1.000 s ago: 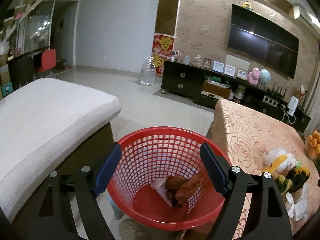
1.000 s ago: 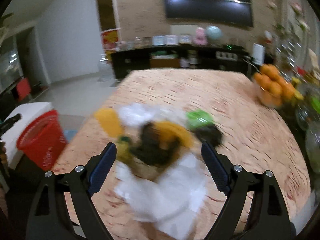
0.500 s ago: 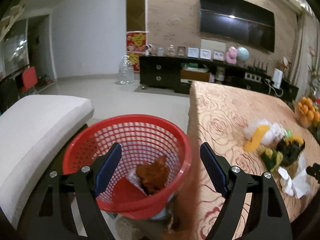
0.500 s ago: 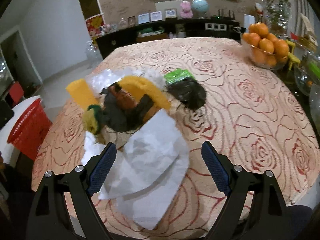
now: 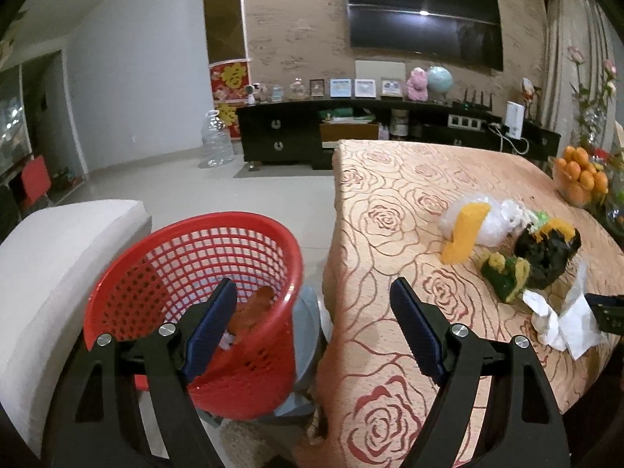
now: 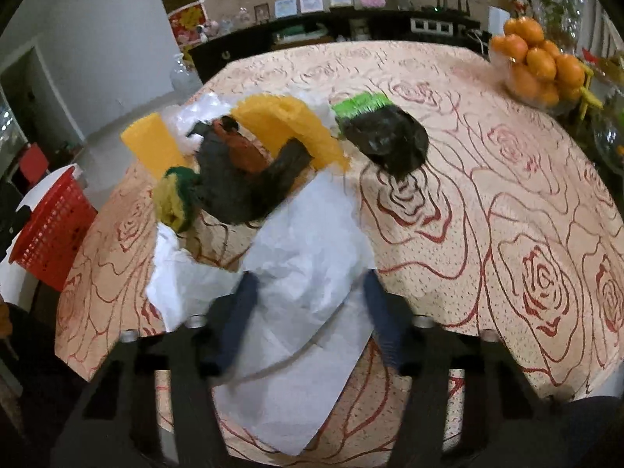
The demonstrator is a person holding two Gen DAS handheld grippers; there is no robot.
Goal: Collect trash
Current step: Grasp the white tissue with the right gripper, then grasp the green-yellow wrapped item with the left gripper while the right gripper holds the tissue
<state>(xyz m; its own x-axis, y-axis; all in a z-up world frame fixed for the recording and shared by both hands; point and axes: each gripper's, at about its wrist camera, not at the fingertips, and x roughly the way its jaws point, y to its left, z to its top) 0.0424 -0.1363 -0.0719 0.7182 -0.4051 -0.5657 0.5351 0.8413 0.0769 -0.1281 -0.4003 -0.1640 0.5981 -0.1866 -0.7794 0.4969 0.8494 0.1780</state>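
A red mesh basket (image 5: 187, 273) stands on the floor beside the table and holds brown trash (image 5: 249, 308). My left gripper (image 5: 312, 312) is open and empty, above the gap between basket and table. On the rose-patterned tablecloth (image 6: 507, 195) lies a trash pile: white paper (image 6: 308, 257), yellow foam (image 6: 288, 124), a dark crumpled wrapper (image 6: 234, 179), a black bag (image 6: 386, 136) with a green strip. My right gripper (image 6: 308, 312) is down on the white paper, its blurred fingers (image 6: 238, 312) either side of it, narrower than before. The pile also shows in the left wrist view (image 5: 507, 249).
A bowl of oranges (image 6: 534, 66) stands at the table's far right. A white cushioned seat (image 5: 50, 265) is left of the basket. A dark TV cabinet (image 5: 351, 132) and a water jug (image 5: 214, 140) stand at the far wall.
My right gripper has moved down onto the white paper and its fingers have drawn closer together. My left gripper has swung right, from over the basket toward the table edge.
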